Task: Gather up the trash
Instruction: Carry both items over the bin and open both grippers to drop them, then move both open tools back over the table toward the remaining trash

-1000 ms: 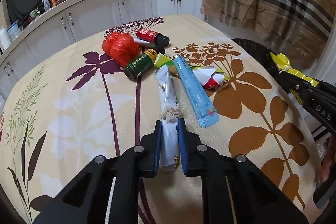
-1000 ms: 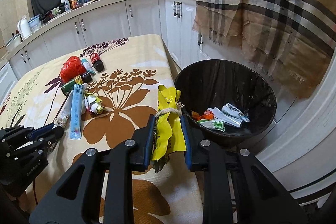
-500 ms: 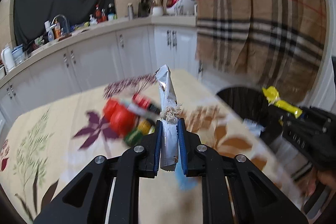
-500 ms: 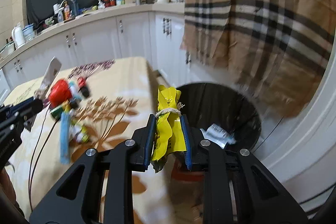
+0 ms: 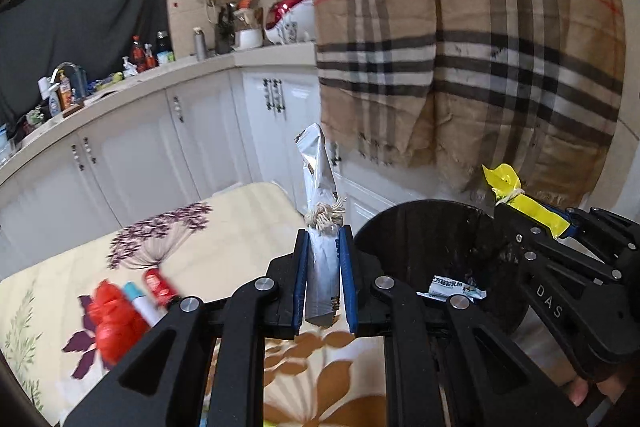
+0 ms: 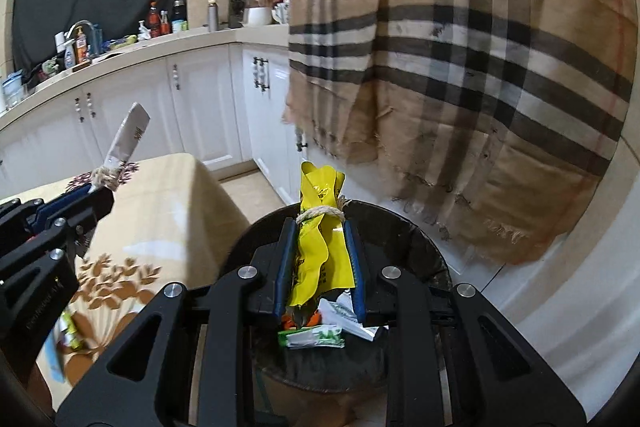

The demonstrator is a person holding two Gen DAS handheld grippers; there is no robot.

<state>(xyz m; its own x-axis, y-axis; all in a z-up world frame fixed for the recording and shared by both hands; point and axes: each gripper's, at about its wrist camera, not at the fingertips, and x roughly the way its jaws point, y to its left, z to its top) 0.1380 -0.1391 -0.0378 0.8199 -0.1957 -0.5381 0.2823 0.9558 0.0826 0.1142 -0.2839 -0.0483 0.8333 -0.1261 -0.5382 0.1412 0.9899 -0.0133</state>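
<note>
Both hand-held grippers (image 5: pixel 324 247) (image 6: pixel 320 227) clamp wrappers (knotted).

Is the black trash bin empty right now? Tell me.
No, the right wrist view shows wrappers already lying inside the black trash bin, below the yellow wrapper that the right gripper holds.

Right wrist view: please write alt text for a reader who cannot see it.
The right gripper is shut on a yellow wrapper tied with twine, held above a black trash bin with wrappers inside. At left, the left gripper holds a silver wrapper above the floral table.
</note>
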